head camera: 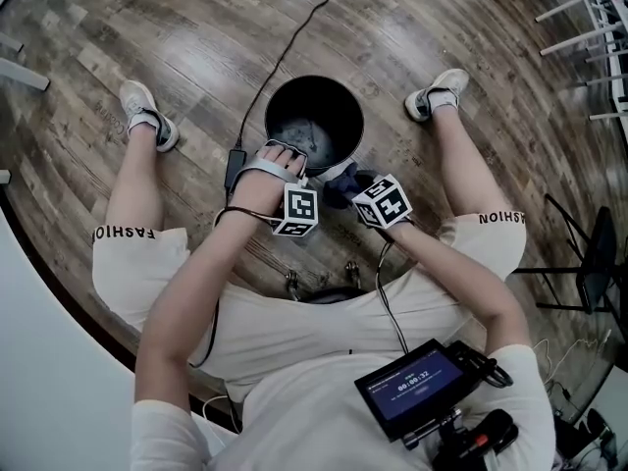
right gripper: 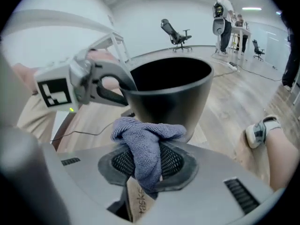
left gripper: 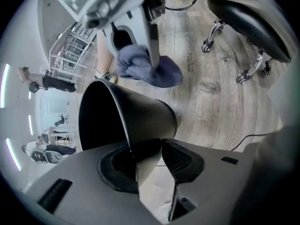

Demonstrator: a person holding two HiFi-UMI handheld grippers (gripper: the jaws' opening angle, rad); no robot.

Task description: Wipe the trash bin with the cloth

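A black trash bin (head camera: 314, 116) stands on the wood floor between the person's feet. My left gripper (head camera: 285, 155) is at its near rim. In the left gripper view the thin rim of the bin (left gripper: 126, 121) sits between the jaws of the left gripper (left gripper: 150, 158), against the left pad, with a light gap before the right pad. My right gripper (head camera: 345, 180) is just outside the near wall, shut on a bunched blue-grey cloth (right gripper: 145, 144). The cloth (left gripper: 150, 69) hangs from it beside the bin (right gripper: 168, 88).
The person's shoes (head camera: 147, 116) (head camera: 437, 91) flank the bin. A black cable (head camera: 285, 52) runs across the floor to a small box (head camera: 235, 165). Stool castors (head camera: 291, 283) are near the knees, and a black chair (head camera: 589, 263) stands at the right. Other people (right gripper: 225, 13) are far off.
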